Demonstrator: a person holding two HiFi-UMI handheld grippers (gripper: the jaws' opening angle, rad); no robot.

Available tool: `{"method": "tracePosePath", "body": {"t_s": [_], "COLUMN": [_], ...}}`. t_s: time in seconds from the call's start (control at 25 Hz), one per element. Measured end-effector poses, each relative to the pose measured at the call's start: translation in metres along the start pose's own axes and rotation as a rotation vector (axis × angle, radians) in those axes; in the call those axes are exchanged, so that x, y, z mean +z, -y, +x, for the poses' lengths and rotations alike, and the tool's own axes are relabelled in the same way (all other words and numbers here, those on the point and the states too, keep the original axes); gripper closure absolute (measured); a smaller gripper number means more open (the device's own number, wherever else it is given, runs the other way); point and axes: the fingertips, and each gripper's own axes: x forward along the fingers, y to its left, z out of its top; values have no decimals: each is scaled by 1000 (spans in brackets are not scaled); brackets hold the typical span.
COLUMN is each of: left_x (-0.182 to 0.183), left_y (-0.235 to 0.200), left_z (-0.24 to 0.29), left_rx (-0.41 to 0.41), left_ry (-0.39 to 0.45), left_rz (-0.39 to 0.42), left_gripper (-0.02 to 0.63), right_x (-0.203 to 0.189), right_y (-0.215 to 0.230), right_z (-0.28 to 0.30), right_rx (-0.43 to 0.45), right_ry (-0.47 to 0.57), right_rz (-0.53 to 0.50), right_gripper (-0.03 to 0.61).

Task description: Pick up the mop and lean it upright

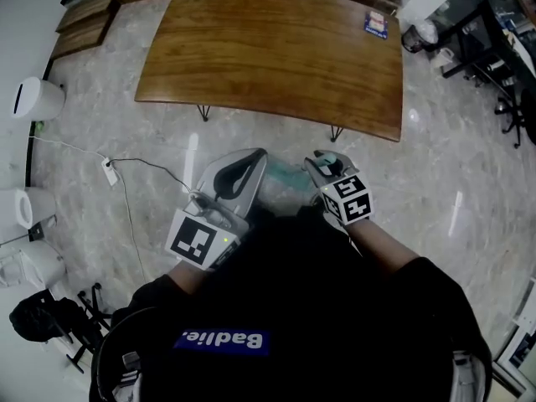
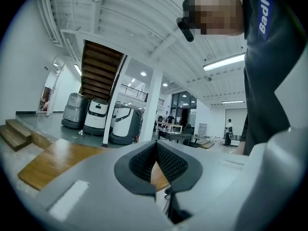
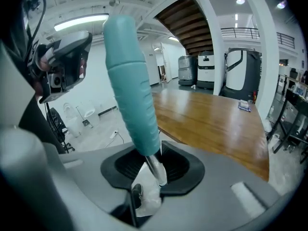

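Jaws of the right gripper (image 3: 153, 163) are closed narrowly on the mop handle (image 3: 131, 88). The dark ribbed pads press on the handle where its teal grip ends and a bare silver shaft begins. In the right gripper view the teal grip rises out of the jaws and tilts a little to the left. Only the handle of the mop shows; the rest is out of sight.

The left gripper (image 2: 155, 148) has its jaws closed, with the pad tips touching and nothing between them. It is held close beside the right gripper, slightly to its left, and does not touch the mop.

From the head view, a person in a dark top holds both grippers out in front of the body over a pale marbled floor (image 1: 456, 166). A teal blur of the handle shows between the two grippers.

Beyond the grippers stands a long wooden surface (image 1: 276, 53) on thin black legs. A small blue item (image 1: 376, 23) lies near its far right corner. To the left, a white power strip (image 1: 110, 172) lies on the floor with its cable trailing away. A white bin (image 1: 38, 99) stands by the left wall.

The left gripper view shows a dark staircase (image 2: 98, 69) in the background, with several floor-cleaning machines (image 2: 98, 117) parked beneath it.
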Motion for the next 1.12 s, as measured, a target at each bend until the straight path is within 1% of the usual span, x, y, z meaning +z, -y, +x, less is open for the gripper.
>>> {"method": "tracePosePath", "body": {"t_s": [0.04, 0.08, 0.16, 0.24, 0.44, 0.64, 1.12], "left_x": [4, 3, -5, -9, -12, -16, -26], "left_y": [0, 0, 1, 1, -5, -9, -19], "left_z": [1, 2, -1, -3, -11, -16, -27], "left_rx": [8, 18, 44, 69, 127, 161, 185], "left_ry": [18, 13, -37, -57, -62, -73, -103], "left_rz": [3, 4, -1, 1, 4, -2, -17], "left_gripper": [594, 594, 594, 594, 594, 594, 594], "right_x": [1, 2, 1, 2, 24, 41, 76], "right_y": [1, 2, 5, 9, 14, 15, 41], "right_z": [4, 7, 12, 19, 45, 70, 113], "right_rx": [17, 33, 59, 76, 102, 121, 99], "right_ry": [-1, -4, -13, -18, 2, 5, 24], "right_rz": [-17, -33, -55, -69, -113, -141, -176], "right_gripper": [469, 469, 471, 471, 471, 471, 469]}}
